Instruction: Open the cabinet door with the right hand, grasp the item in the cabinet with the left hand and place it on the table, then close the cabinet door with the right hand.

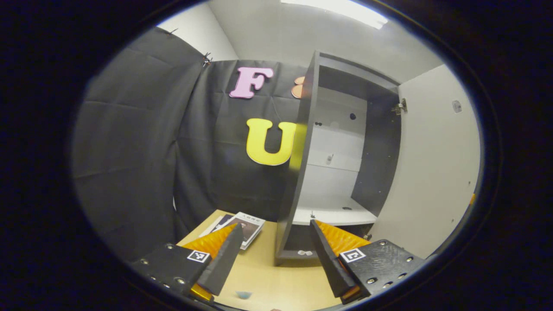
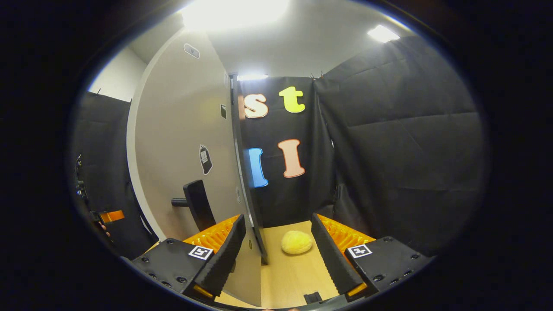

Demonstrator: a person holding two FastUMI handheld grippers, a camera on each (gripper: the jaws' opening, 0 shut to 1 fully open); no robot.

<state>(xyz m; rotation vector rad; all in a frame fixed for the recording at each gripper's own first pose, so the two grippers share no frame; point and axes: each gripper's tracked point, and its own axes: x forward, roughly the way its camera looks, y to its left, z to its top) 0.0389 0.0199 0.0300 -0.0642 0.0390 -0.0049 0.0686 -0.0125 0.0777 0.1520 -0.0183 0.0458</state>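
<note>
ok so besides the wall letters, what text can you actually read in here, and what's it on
Nothing can be read.
Booklet on the table: cover print too small to read.
Dark sticker on the cabinet door: too blurred to read.
Square markers: black-and-white patterns, no words.

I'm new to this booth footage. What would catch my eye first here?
The open cabinet stands on the table, its white shelves bare, with the door swung wide to its right. In the right gripper view the door's edge sits between the open fingers, its black handle to the left. A yellow lump lies on the table beyond.
</note>
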